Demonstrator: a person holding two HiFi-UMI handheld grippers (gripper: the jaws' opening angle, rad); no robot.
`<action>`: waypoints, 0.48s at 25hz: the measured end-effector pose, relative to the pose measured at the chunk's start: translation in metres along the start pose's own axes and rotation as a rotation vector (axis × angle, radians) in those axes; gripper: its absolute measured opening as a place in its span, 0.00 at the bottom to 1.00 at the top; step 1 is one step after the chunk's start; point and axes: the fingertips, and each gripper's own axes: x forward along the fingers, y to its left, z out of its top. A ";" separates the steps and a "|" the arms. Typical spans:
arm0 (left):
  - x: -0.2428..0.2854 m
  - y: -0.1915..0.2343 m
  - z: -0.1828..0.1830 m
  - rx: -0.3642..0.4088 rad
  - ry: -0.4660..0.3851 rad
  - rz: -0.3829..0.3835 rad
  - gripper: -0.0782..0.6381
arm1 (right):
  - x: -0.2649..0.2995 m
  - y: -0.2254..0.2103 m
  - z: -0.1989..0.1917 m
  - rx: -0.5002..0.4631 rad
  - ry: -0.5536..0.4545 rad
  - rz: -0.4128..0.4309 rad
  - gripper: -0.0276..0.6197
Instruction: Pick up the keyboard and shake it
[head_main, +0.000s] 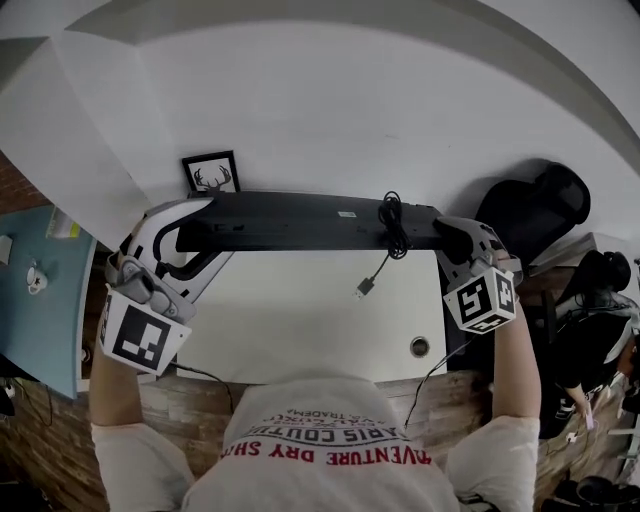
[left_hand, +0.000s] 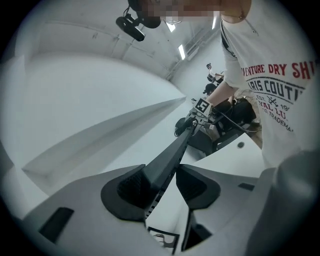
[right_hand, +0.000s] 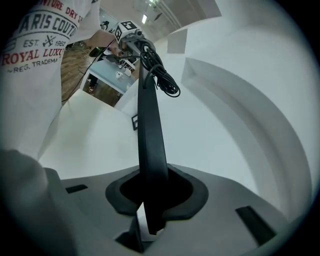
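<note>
A long black keyboard (head_main: 300, 220) hangs level in the air above the white desk (head_main: 300, 325), held at both ends. My left gripper (head_main: 205, 232) is shut on its left end. In the left gripper view the keyboard (left_hand: 172, 155) runs edge-on between the pads and lies against the left one, with my left gripper (left_hand: 160, 187) around it. My right gripper (head_main: 445, 232) is shut on the right end; its pads (right_hand: 125, 192) close tightly round the keyboard (right_hand: 150, 135). A coiled black cable (head_main: 392, 222) wraps the keyboard near the right end, and its USB plug (head_main: 362, 290) dangles.
A small framed deer picture (head_main: 211, 173) stands on the desk behind the keyboard's left end. The desk has a round cable hole (head_main: 419, 346) near its front right. A black office chair (head_main: 535, 205) is at the right, and a blue table (head_main: 40, 290) at the left.
</note>
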 end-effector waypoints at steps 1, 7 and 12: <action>0.002 -0.006 -0.010 -0.033 0.007 -0.023 0.40 | 0.004 0.012 -0.004 0.016 0.016 0.043 0.18; 0.019 -0.073 -0.087 -0.309 0.072 -0.186 0.40 | 0.025 0.102 -0.034 0.090 0.137 0.354 0.18; 0.027 -0.160 -0.155 -0.592 0.147 -0.346 0.39 | 0.034 0.185 -0.065 0.126 0.234 0.641 0.18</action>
